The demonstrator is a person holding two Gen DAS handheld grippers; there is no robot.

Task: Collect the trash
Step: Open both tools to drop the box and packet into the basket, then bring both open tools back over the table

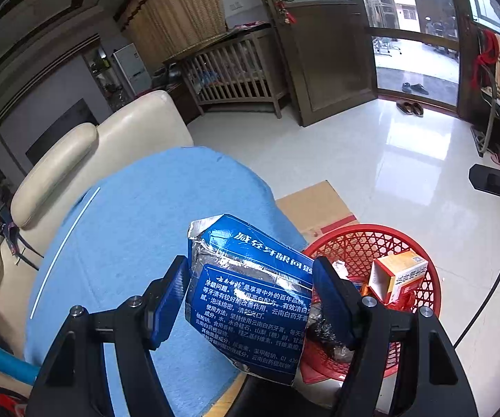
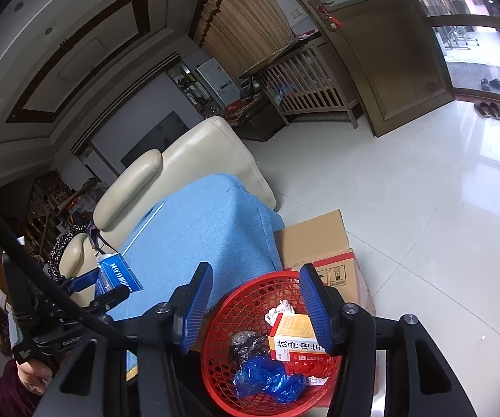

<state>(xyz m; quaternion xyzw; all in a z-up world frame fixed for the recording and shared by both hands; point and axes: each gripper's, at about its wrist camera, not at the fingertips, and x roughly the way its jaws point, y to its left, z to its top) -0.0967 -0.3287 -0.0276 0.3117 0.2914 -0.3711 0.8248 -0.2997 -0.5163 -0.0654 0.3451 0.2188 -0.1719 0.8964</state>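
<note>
My left gripper (image 1: 251, 299) is shut on a crushed blue toothpaste box (image 1: 250, 299) with silver inside and holds it above the blue cloth (image 1: 138, 243), just left of the red mesh basket (image 1: 382, 239). The right wrist view shows the same box (image 2: 116, 272) in that gripper at the left. My right gripper (image 2: 255, 305) is open and empty, hovering over the basket (image 2: 222, 323). The basket holds an orange-and-white medicine box (image 2: 293, 338), a crumpled blue bag (image 2: 267, 380), dark foil (image 2: 246, 344) and white paper (image 2: 281, 309).
A cardboard box (image 2: 316, 243) stands behind the basket on the glossy white floor (image 2: 424, 191). A cream leather sofa (image 2: 194, 160) lies under the blue cloth. A wooden crib (image 2: 305, 87) and an open door (image 2: 389, 69) are at the back. A black cable (image 1: 493, 278) hangs at right.
</note>
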